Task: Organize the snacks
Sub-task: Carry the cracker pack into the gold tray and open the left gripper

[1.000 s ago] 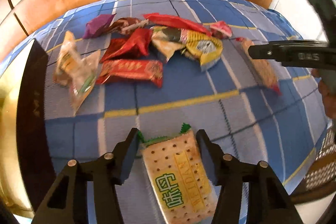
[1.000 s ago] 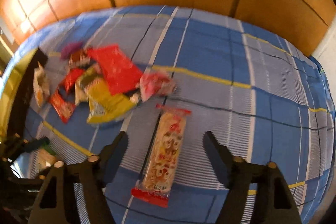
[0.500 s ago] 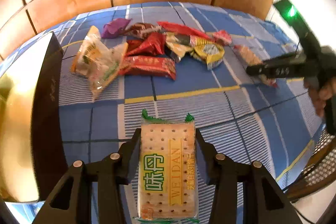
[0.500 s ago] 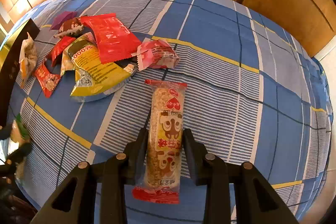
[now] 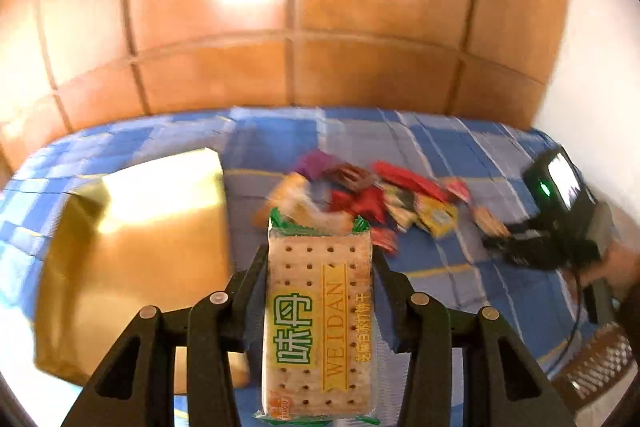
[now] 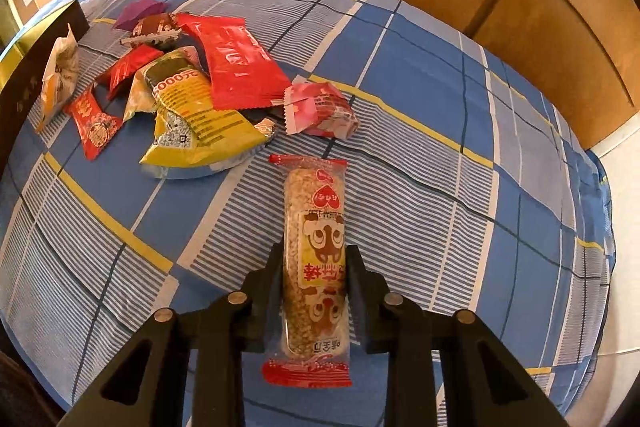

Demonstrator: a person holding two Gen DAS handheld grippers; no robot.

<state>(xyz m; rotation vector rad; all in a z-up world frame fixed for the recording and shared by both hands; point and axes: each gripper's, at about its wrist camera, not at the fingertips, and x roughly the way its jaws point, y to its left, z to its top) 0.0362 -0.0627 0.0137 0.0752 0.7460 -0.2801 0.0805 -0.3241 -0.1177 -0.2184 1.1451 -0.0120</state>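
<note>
Two packets taken at once: the left gripper (image 5: 320, 267) is clamped across the long sides of a Weidan soda-cracker packet (image 5: 318, 323), raised above the bed and aimed toward the open gold box (image 5: 132, 259), seemingly the snacks' destination. The right gripper (image 6: 314, 267) has its jaws closing on a puffed-rice bar (image 6: 314, 255), pads pressing both sides while the wrapper lies on the blue checked bedsheet (image 6: 420, 107). The gripping across the narrow width probably suits the slim wrappers. Beyond, a loose pile of snacks (image 6: 192, 87) awaits sorting, just beside the box.
</note>
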